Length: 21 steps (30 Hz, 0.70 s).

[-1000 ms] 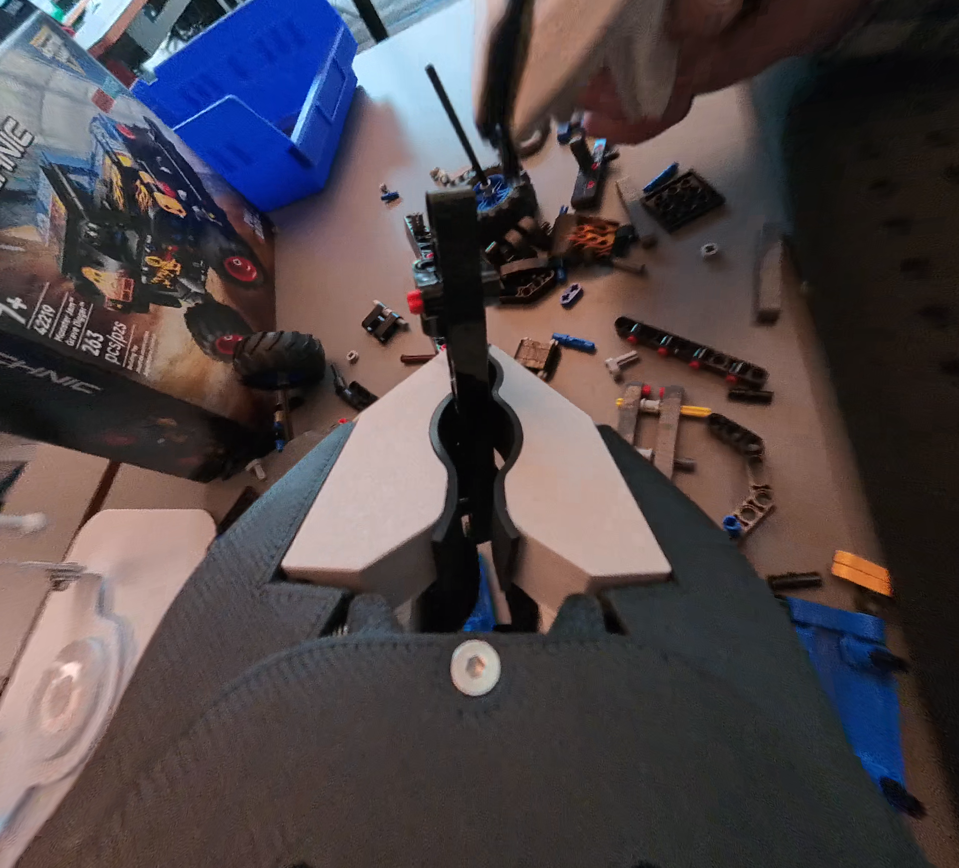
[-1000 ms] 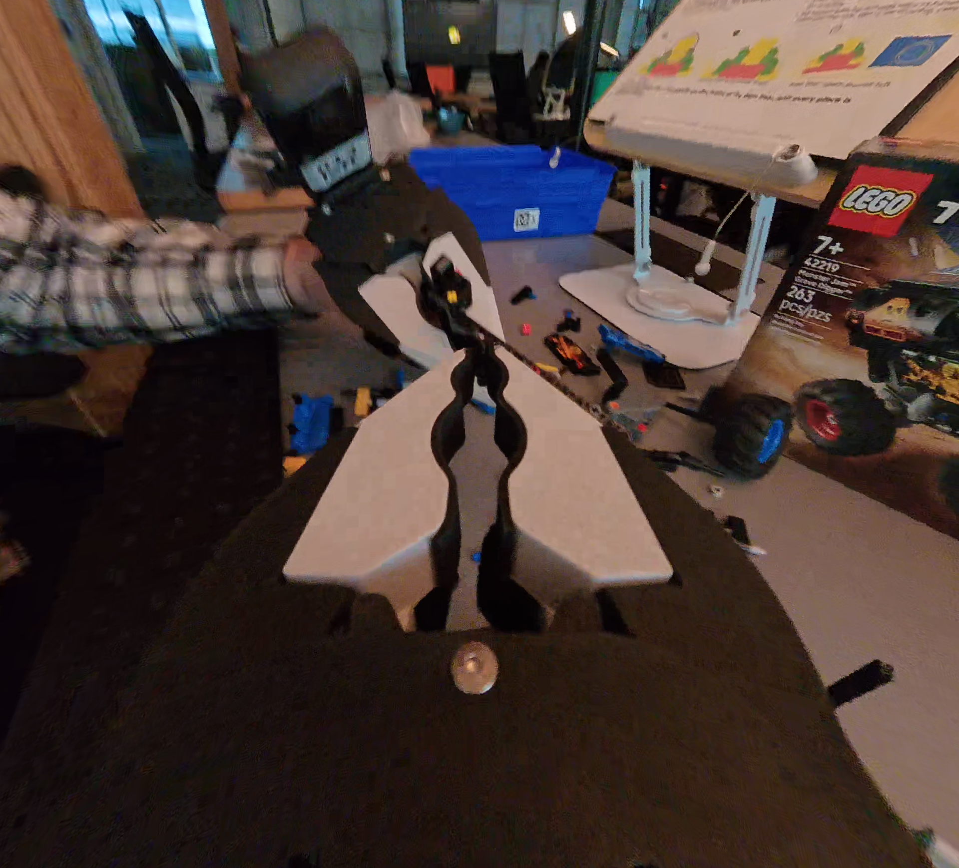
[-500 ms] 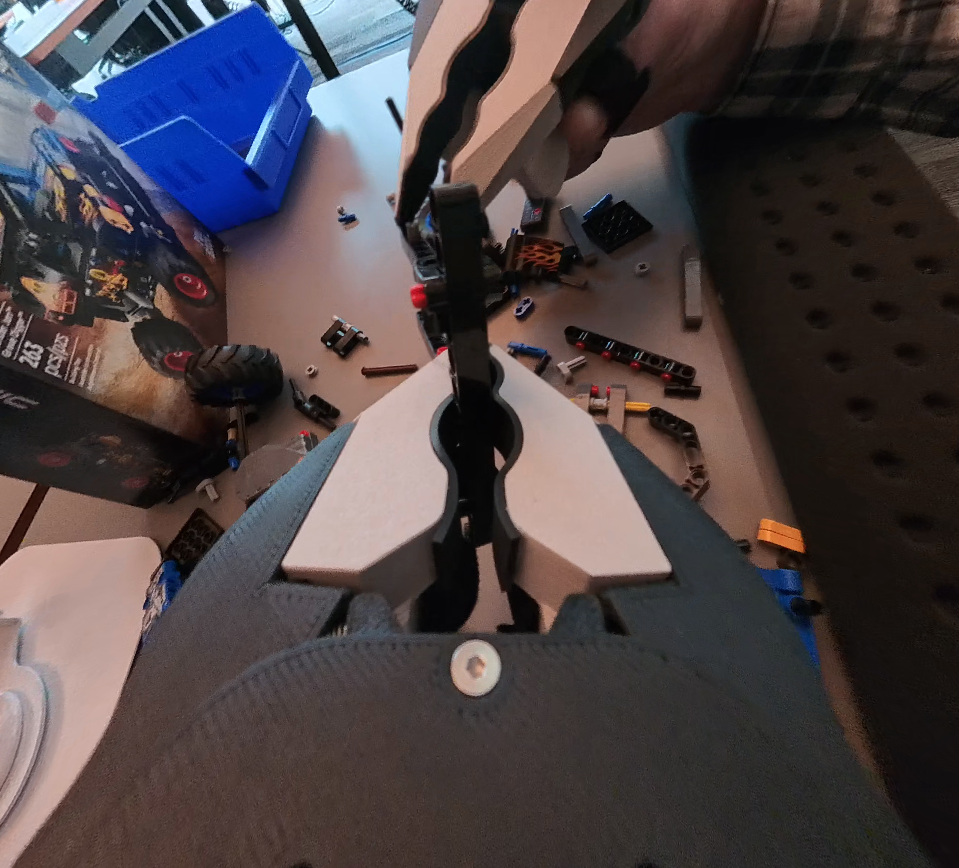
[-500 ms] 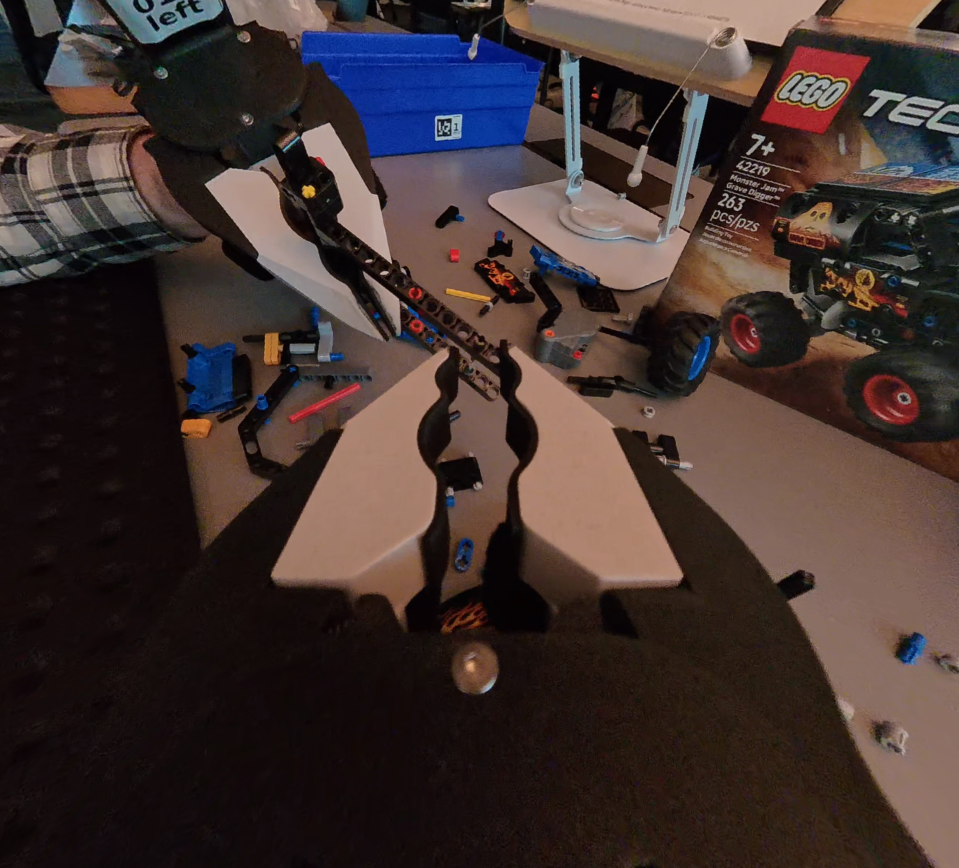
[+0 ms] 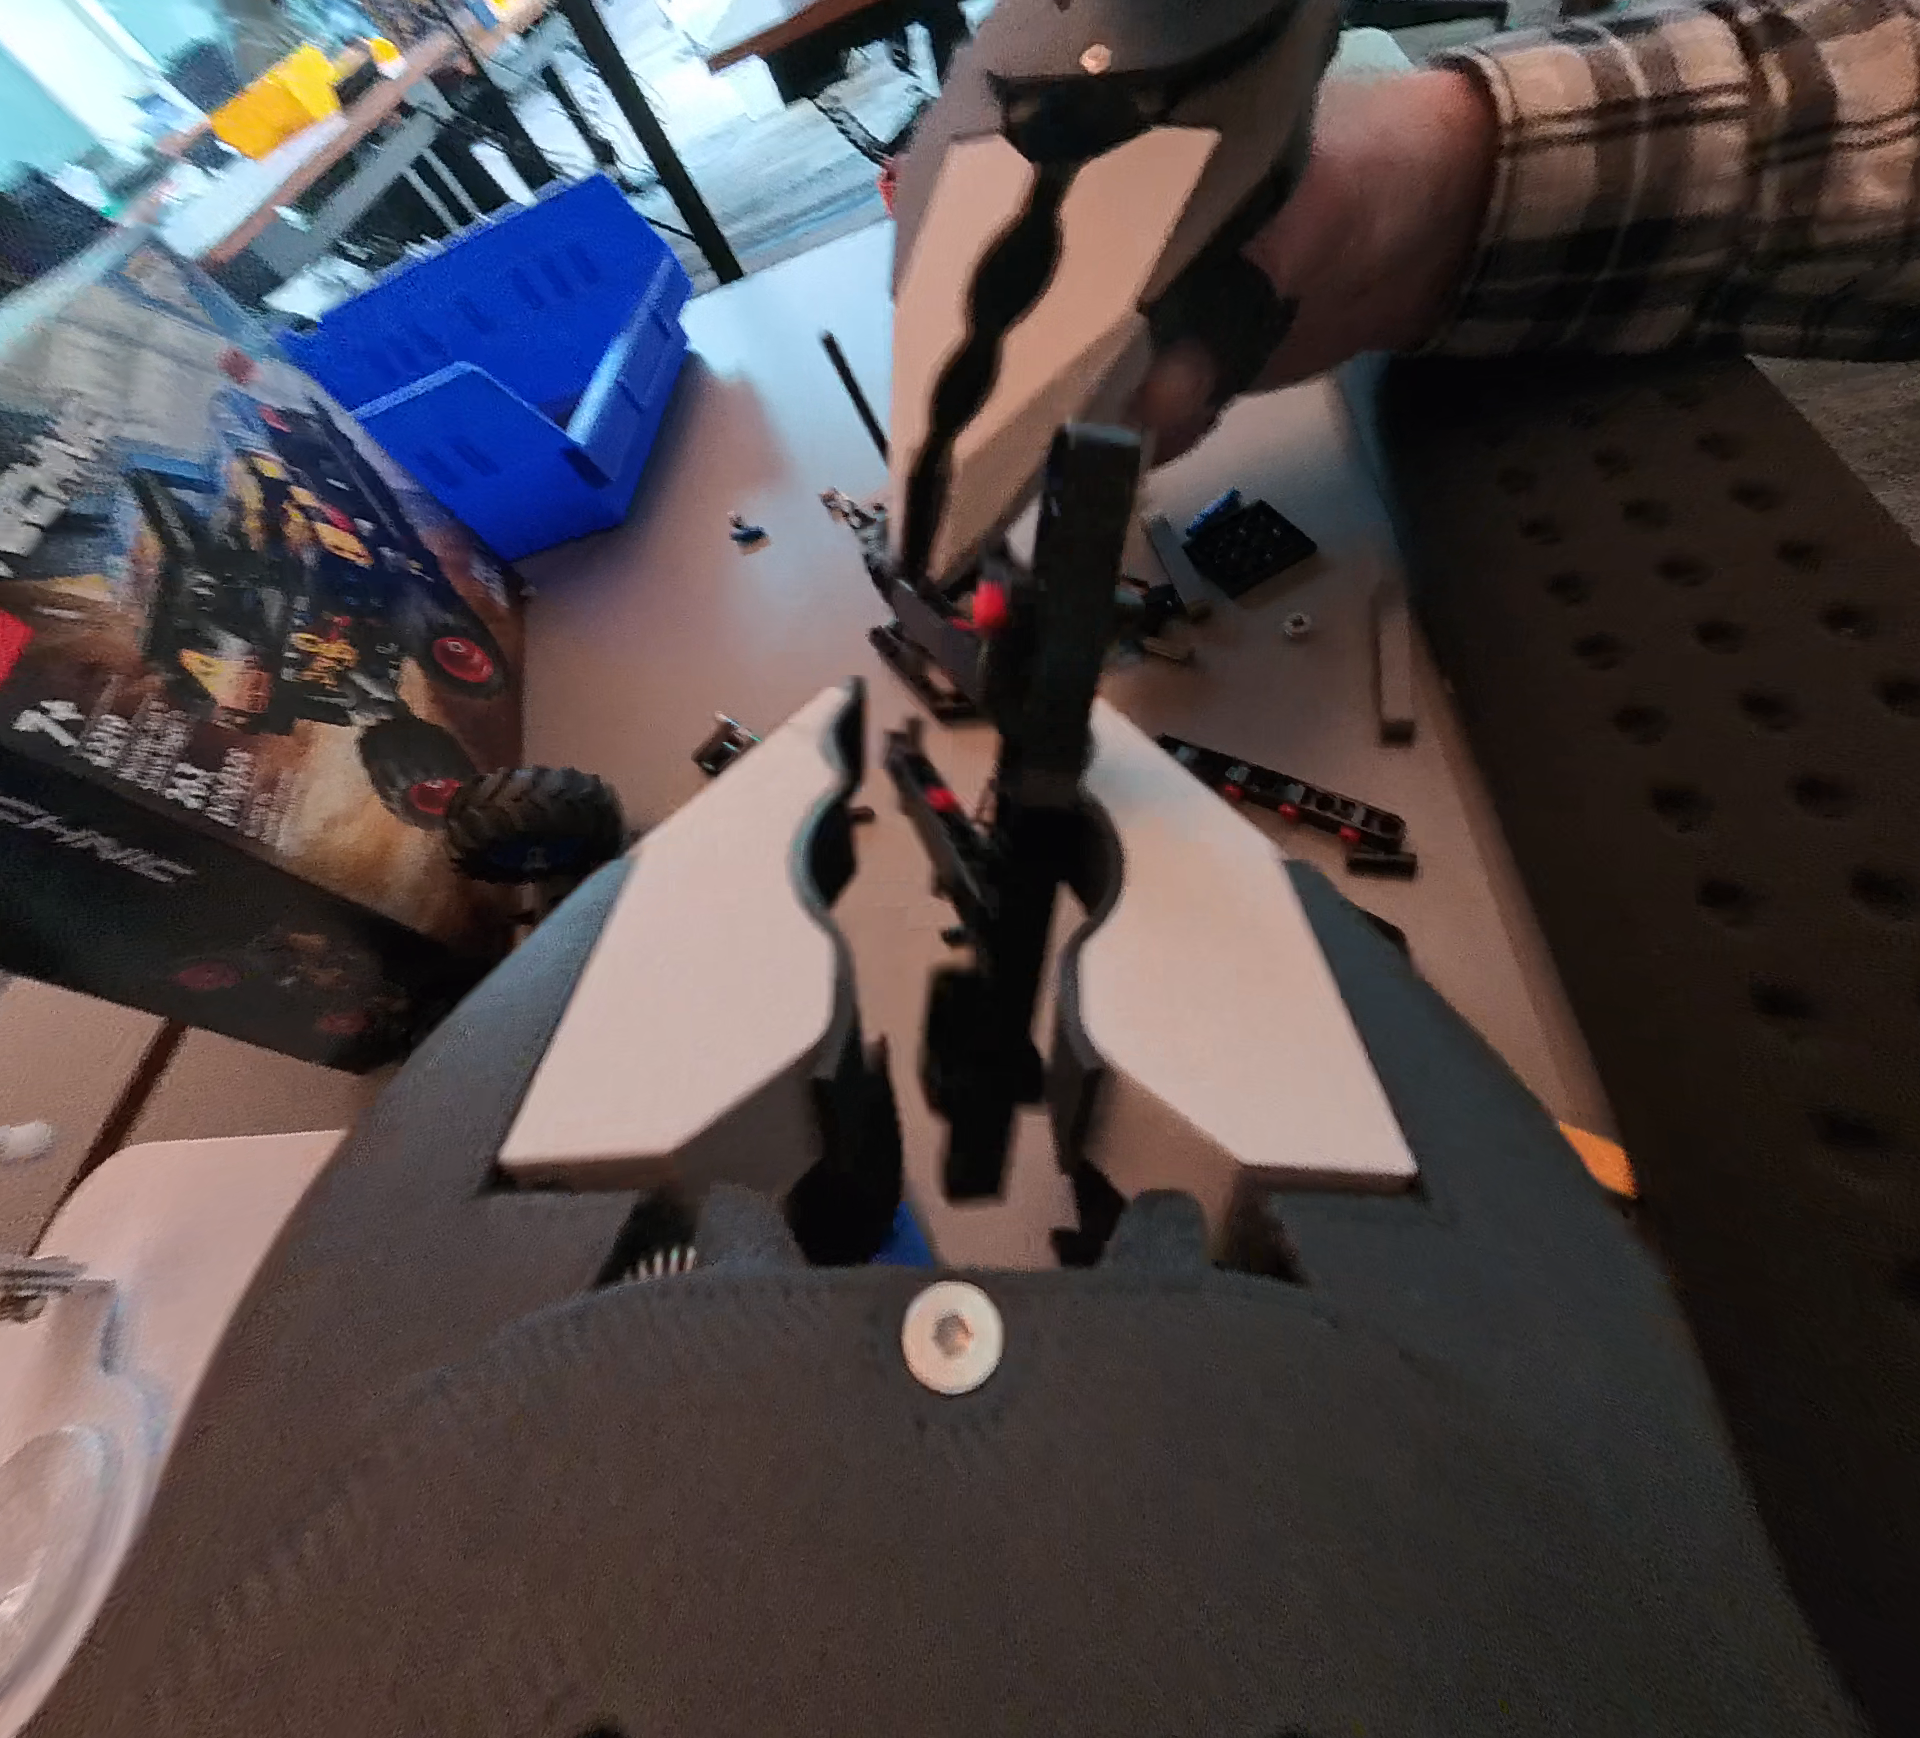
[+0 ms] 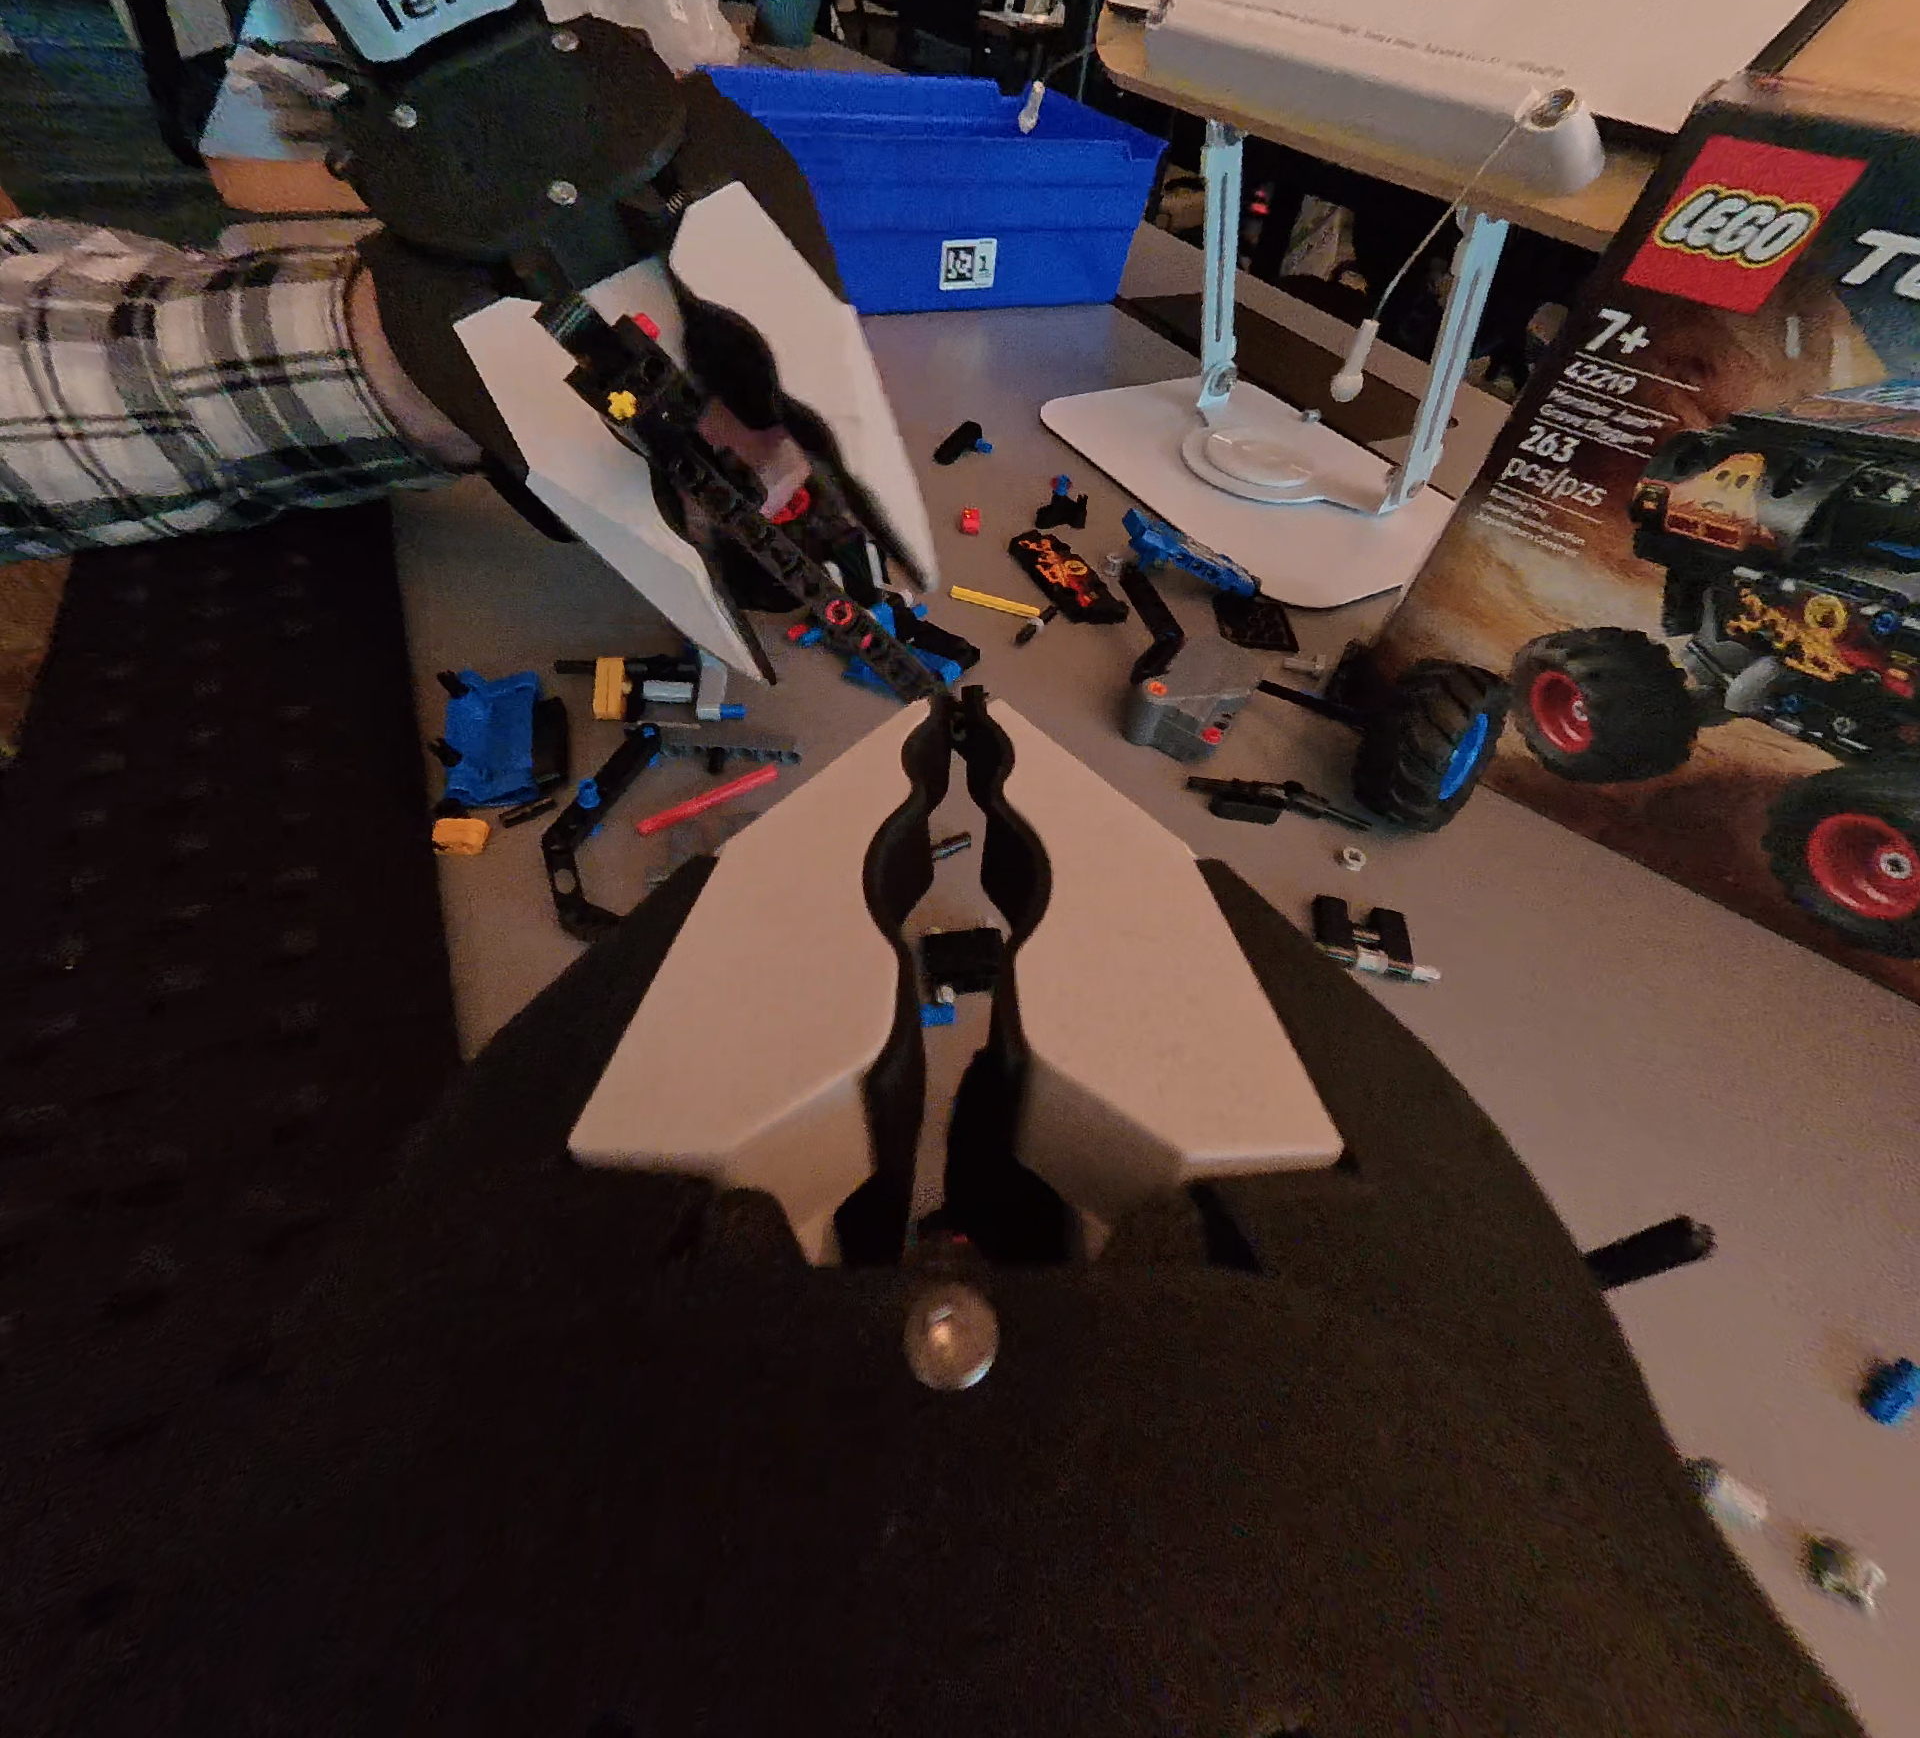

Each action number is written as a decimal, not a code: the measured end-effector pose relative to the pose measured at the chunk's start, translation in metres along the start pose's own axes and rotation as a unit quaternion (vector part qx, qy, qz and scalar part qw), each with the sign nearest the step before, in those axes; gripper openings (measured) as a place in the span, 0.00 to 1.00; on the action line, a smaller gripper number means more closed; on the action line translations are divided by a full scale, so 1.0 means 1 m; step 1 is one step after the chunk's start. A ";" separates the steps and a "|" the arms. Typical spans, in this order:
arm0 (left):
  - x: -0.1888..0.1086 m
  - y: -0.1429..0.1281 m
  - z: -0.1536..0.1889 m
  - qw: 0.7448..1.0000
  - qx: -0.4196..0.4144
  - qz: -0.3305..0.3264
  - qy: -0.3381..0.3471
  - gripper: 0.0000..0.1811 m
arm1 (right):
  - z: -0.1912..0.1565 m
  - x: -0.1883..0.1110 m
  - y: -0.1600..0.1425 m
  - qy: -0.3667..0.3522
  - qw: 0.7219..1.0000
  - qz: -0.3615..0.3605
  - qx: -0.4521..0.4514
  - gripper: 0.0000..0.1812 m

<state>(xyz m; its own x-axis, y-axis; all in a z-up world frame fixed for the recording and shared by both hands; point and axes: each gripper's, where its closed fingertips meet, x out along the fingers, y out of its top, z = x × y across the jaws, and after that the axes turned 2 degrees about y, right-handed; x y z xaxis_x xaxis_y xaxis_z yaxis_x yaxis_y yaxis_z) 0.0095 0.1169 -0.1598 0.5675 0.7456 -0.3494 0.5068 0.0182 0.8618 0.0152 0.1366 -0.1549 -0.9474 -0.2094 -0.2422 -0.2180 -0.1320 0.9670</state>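
Black beam (image 6: 727,493), long and studded with red and yellow pins, is being held up off the grey table (image 6: 1558,961) between both tools. Right gripper (image 6: 961,717): jaws being kept pinched nearly together on the beam's lower end, so it reads as gripping it. Left gripper (image 5: 977,722): fingers being held spread wide, not clamping. The beam's upper end is lying loose in the gap, close against one finger. Contact there cannot be told for sure because of blur.

Build state, as a judgement: early. Only this beam sub-assembly is being handled. One tyred wheel (image 6: 1423,743), a grey block (image 6: 1184,701), a red rod (image 6: 707,800), a yellow rod (image 6: 992,600) and many small blue and black pieces are being left scattered, unjoined, on the table.

Surroundings: toy box (image 6: 1714,545) standing at the right, white stand (image 6: 1247,483) beside it carrying a printed sheet, blue bin (image 6: 935,182) behind. Plaid sleeve (image 6: 156,358) is being seen behind the left gripper, over a dark perforated mat (image 6: 208,805).
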 end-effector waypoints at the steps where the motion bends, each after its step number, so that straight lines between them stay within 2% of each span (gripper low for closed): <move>1: 0.001 0.004 -0.004 1.000 0.007 0.005 0.018 0.24 | -0.004 0.001 0.002 0.013 1.000 0.006 0.008 0.00; 2: 0.004 0.005 -0.008 0.999 0.014 0.002 0.040 0.30 | -0.008 0.002 0.004 0.022 1.000 0.011 0.010 0.00; 3: 0.006 0.006 -0.008 0.999 0.024 0.002 0.048 0.29 | -0.008 0.002 0.004 0.022 1.000 0.009 0.010 0.00; 5: 0.009 0.010 -0.002 0.998 0.040 0.012 0.043 0.12 | -0.010 0.003 0.004 0.034 0.999 0.015 0.020 0.00; 6: 0.011 0.008 -0.001 0.999 0.036 0.006 0.039 0.07 | -0.010 0.002 0.006 0.034 0.999 0.020 0.023 0.00; 8: 0.012 0.007 0.002 0.999 0.021 0.005 0.023 0.05 | -0.010 0.000 0.008 0.039 0.998 0.027 0.032 0.00; 11: 0.006 0.018 -0.001 0.997 -0.063 0.041 -0.009 0.04 | -0.011 -0.003 0.019 0.042 0.996 0.066 0.034 0.00; 12: 0.006 0.018 -0.002 0.996 -0.078 0.042 -0.018 0.04 | -0.010 -0.002 0.019 0.032 0.997 0.063 0.015 0.01; 13: 0.006 0.015 -0.001 0.995 -0.091 0.038 -0.025 0.04 | -0.007 -0.001 0.017 0.010 0.999 0.051 -0.015 0.05; 14: 0.006 0.013 -0.001 0.993 -0.110 0.039 -0.032 0.04 | -0.004 -0.001 0.015 -0.016 0.998 0.038 -0.047 0.14; 15: 0.005 0.011 -0.003 0.990 -0.129 0.039 -0.036 0.04 | -0.007 -0.001 0.015 -0.022 0.997 0.033 -0.069 0.15; 18: 0.001 0.013 -0.007 0.986 -0.152 0.049 -0.043 0.04 | -0.010 0.002 0.010 -0.062 0.985 -0.002 -0.161 0.15; 21: 0.002 0.011 -0.007 0.986 -0.155 0.042 -0.040 0.05 | -0.011 0.007 0.006 -0.095 0.967 -0.038 -0.234 0.09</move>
<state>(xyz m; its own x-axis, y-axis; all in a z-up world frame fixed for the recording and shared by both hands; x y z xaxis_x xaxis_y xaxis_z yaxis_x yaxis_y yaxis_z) 0.0120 0.1235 -0.1481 0.6551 0.6978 -0.2896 0.2410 0.1703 0.9555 0.0096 0.1234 -0.1523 -0.9685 -0.0060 -0.2488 -0.2007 -0.5724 0.7951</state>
